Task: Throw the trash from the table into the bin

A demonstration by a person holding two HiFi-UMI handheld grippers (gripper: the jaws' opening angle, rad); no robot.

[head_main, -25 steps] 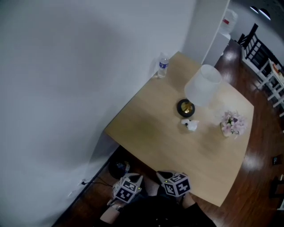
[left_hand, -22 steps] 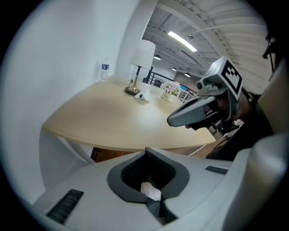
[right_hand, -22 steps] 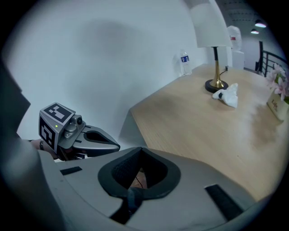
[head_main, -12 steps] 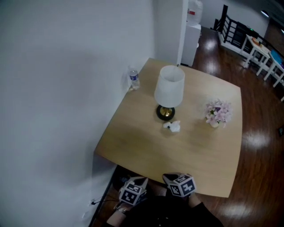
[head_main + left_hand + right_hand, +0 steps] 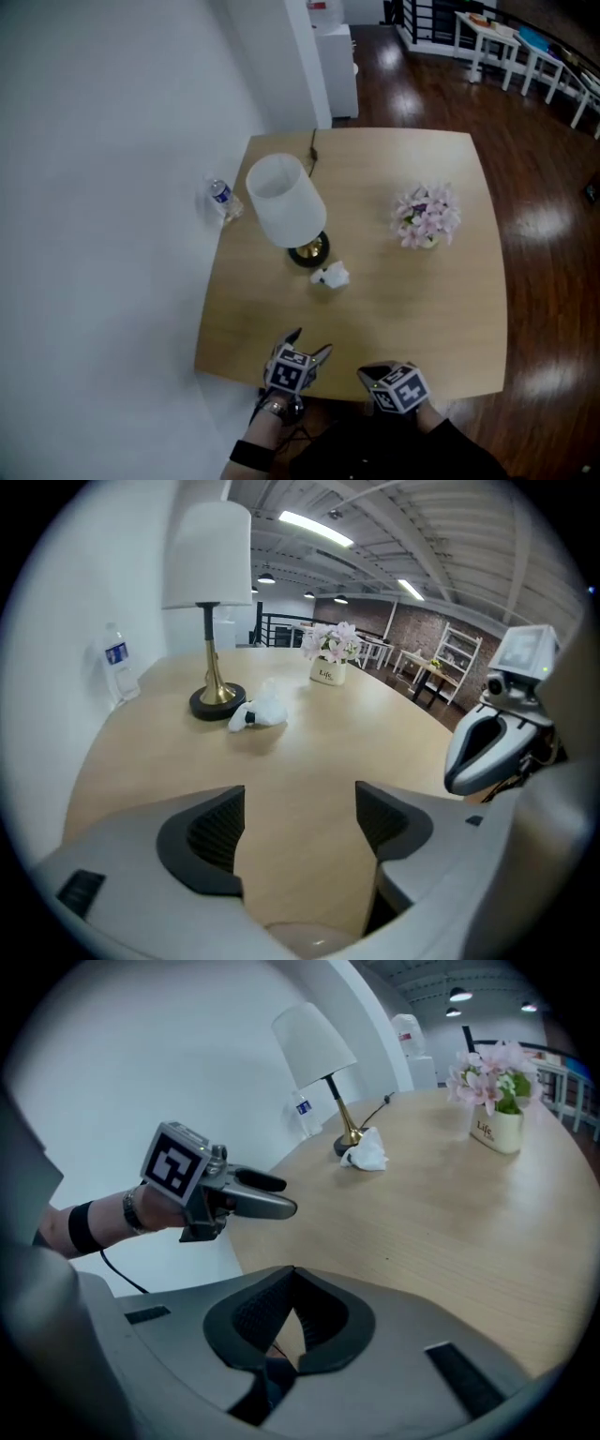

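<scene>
Both grippers have come forward over the near edge of the table point(image 5: 422, 309), and the left gripper point(image 5: 300, 796) has just been opening its jaws; they stand wide apart with only bare tabletop between them. The right gripper point(image 5: 294, 1277) has its jaws pressed together on nothing. The crumpled tissue point(image 5: 331, 276) lies untouched near the table's middle, just beside the lamp point(image 5: 286, 202) base. It seems nothing is thrown away yet: pick-up, carrying and drop remain, and no bin is in view.
</scene>
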